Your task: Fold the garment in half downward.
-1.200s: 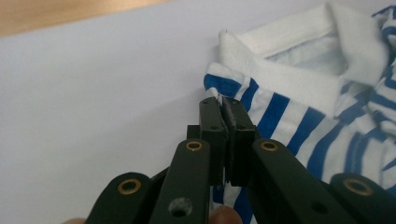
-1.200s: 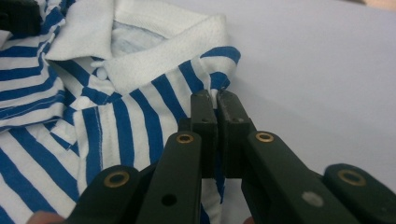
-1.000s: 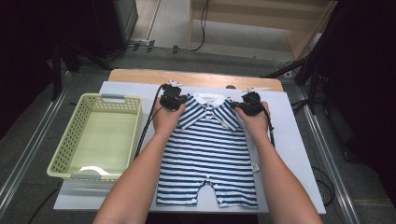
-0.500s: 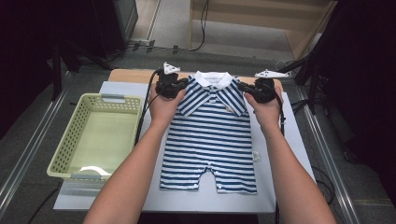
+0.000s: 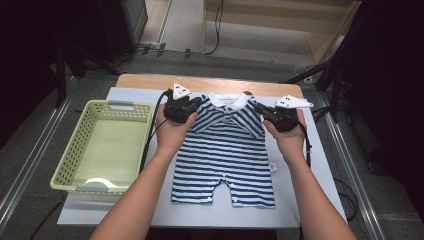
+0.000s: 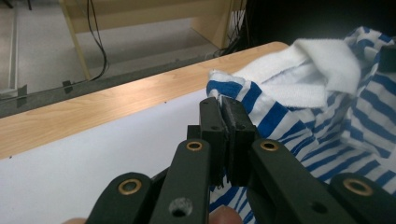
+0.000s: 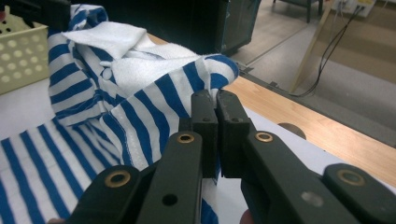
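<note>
A blue-and-white striped baby romper with a white collar lies on the white sheet, its top end raised off the table. My left gripper is shut on the romper's left shoulder, the cloth pinched between its jaws. My right gripper is shut on the right shoulder in the same way. The white collar hangs between the two grips. The legs of the romper rest flat toward the table's near edge.
A pale yellow plastic basket stands at the left of the sheet. The wooden table edge runs along the far side, with floor and cables beyond. Metal rails flank the table on both sides.
Both grippers have risen and moved toward the far edge with the romper's shoulders in them. The romper has slid away from me and its top has lifted.
</note>
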Available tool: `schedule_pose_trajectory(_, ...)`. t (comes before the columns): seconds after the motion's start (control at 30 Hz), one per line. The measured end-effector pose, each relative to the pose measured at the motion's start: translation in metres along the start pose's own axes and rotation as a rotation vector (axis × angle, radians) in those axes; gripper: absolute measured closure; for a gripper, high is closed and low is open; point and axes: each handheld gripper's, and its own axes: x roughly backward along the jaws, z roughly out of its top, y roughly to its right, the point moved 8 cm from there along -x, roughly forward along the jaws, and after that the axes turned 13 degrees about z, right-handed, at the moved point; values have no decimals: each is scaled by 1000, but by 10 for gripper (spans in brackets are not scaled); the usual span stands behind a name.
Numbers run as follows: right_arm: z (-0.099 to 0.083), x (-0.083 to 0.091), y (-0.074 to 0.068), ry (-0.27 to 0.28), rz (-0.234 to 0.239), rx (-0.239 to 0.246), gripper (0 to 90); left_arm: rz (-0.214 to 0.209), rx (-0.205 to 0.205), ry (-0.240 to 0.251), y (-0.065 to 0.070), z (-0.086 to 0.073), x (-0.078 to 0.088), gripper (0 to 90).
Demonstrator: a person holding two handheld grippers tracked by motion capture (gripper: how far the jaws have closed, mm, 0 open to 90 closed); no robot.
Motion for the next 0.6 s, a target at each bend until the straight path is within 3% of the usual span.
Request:
schedule_pose_trajectory(0.1, -4, 5, -10, 7, 1, 20, 856, -1, -32, 11, 5, -6, 11, 888)
schedule_pose_trajectory(0.3, -15, 11, -26, 34, 3, 19, 855, -19, -40, 30, 14, -17, 28, 887)
schedule_pose_trajectory(0.53, -32, 14, -43, 17, 2, 45, 855, -41, -39, 28, 25, -36, 41, 887)
schedule_pose_trajectory(0.6, -38, 16, -47, 17, 2, 51, 855, -28, -63, 30, 27, -42, 44, 888)
